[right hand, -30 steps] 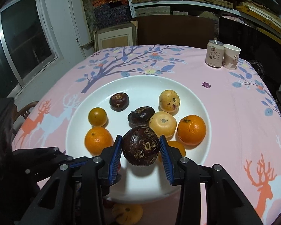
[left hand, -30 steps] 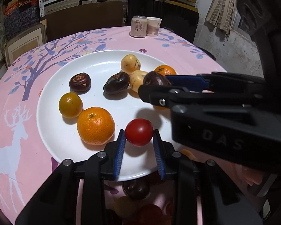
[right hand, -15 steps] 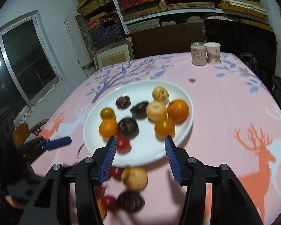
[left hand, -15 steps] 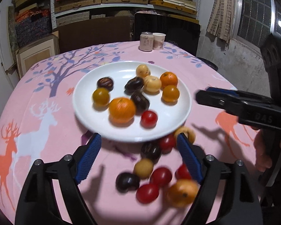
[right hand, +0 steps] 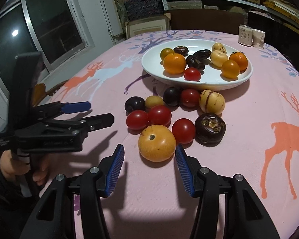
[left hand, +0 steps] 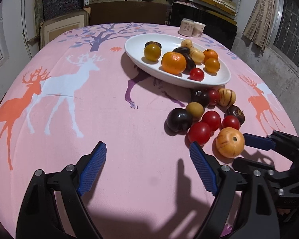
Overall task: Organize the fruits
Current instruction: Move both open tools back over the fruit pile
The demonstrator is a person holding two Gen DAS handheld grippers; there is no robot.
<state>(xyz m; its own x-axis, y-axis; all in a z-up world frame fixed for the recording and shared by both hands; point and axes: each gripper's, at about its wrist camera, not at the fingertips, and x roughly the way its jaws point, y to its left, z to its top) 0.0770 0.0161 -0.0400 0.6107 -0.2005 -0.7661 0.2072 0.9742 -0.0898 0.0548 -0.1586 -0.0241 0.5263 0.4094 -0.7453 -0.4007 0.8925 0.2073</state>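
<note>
Writing: far right, pale printed drink can (right hand: 245,35) and paper cup (right hand: 258,38), characters unreadable to me | my left gripper (left hand: 147,168) angled down over bare pink deer-print tablecloth (left hand: 89,119), jaws opening, nothing between | my right gripper (right hand: 149,164) angled down, spread, unclamped, just before big yellow-orange round fruit (right hand: 157,143) | loose fruit near white oval plate (right hand: 199,79).

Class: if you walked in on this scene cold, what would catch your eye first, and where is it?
A white plate heaped with oranges and dark fruit sits mid-table. In front of it, loose tomatoes and other fruit lie clustered on the pink deer-print tablecloth. Nearest, a big yellow-orange fruit sits just ahead of the open right hand-held gripper.
</note>
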